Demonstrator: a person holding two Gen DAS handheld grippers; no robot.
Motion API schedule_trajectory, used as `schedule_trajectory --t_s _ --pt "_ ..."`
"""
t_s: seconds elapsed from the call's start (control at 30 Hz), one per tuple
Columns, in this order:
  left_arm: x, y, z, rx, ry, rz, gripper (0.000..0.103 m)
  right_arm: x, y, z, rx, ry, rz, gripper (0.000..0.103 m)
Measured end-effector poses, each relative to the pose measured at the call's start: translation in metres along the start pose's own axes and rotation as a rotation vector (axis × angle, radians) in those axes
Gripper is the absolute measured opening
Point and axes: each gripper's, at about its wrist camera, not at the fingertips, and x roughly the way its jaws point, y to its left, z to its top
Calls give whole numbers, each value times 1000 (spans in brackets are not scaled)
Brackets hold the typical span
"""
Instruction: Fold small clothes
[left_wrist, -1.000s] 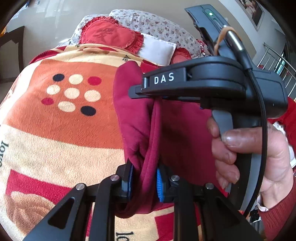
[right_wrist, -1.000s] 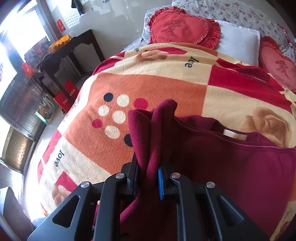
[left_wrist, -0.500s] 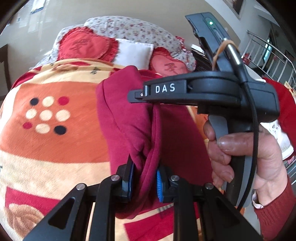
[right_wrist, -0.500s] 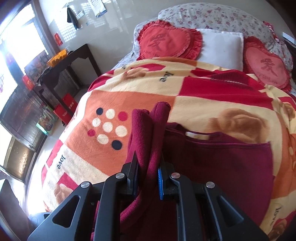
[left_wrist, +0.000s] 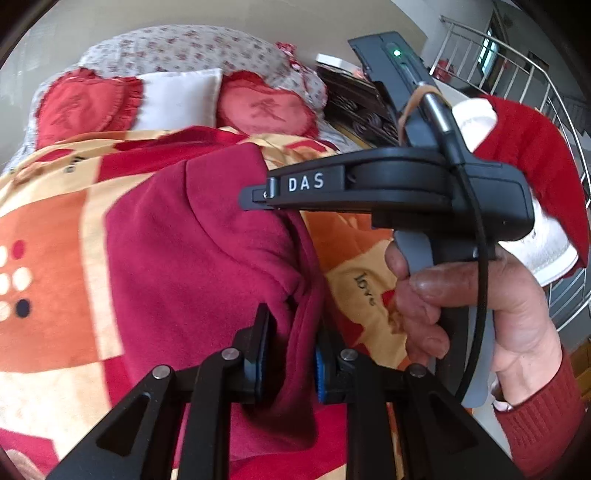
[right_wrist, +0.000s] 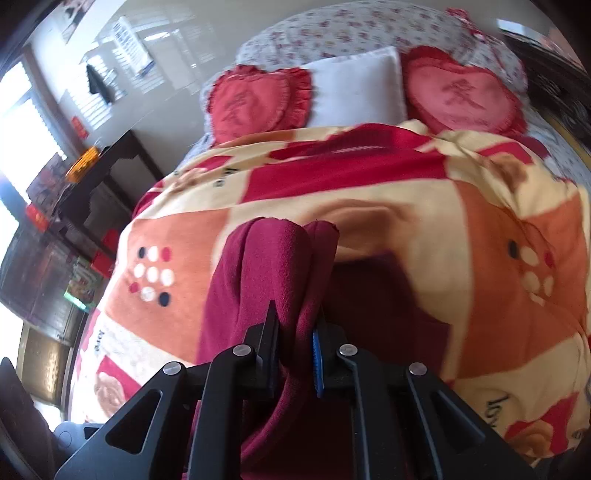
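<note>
My left hand-held gripper (left_wrist: 288, 354) is clamped on a bunched fold of the maroon fleece garment (left_wrist: 207, 266), which drapes down onto the patterned blanket (left_wrist: 48, 295) on the bed, on the near side of the white pillow (left_wrist: 177, 99). To its right, my right hand (left_wrist: 476, 317) holds the right hand-held gripper (right_wrist: 295, 339), closed tight on another gathered edge of the same garment, nearer me than the pillow too.

To fold well, I judge I should keep both pinched edges level and taut, carry them together over the body of the cloth, and lay them down flat before letting go, so no crease bunches underneath.

I see no containers on the bed, only the heart cushions (right_wrist: 255, 107) flanking the pillow.
</note>
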Motion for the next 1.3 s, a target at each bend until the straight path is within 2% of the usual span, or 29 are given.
schedule_trajectory --t_s 0.2,0.27,0.33,0.37,0.4,0.43,0.5,0.57,0.7,0.77,0.83,0.87,0.9,0.93,1.03,1.17,1.23,1.3 --pt "31 -19 0 -5 21 -19 22 15 -44 -8 89 -2 -9 0" --pt "34 -15 -1 -19 47 -23 35 27 -48 -8 98 12 -27 0" --pt "30 -12 -3 -20 69 -29 53 39 -55 -9 94 34 -45 0" --pt "21 -9 -5 -11 79 -41 59 39 -60 -11 103 28 -55 3" --pt "12 -6 -7 -3 72 -54 68 35 -63 -13 118 23 -51 5" --pt "0 -1 -10 8 49 -61 72 31 -65 -15 130 19 -52 5" --pt "-18 8 -16 36 22 -34 73 10 -63 -22 136 1 -85 10" --pt "-27 22 -20 53 12 24 73 -6 -54 -28 112 -12 -92 10" --pt "-18 51 -28 13 45 117 73 -26 -24 -49 16 7 -74 15" --pt "-7 60 -35 -10 74 132 73 -26 -19 -61 16 23 -80 15" --pt "4 65 -42 -14 100 143 73 -24 -18 -77 27 58 -42 15" --pt "8 65 -46 -13 110 144 73 -23 -18 -82 21 60 -51 11" --pt "12 66 -51 -14 122 146 73 -20 -20 -92 3 64 -97 0" --pt "16 67 -56 -16 136 145 73 -16 -24 -100 3 75 -125 0" --pt "23 69 -66 -2 161 148 73 -7 -40 -115 49 110 -131 0" --pt "13 66 -72 23 146 152 73 -34 -44 -126 96 65 -77 0" --pt "8 65 -75 29 140 154 73 -49 -44 -128 126 26 -42 5" --pt "9 65 -77 26 146 156 73 -54 -42 -132 149 19 6 20"
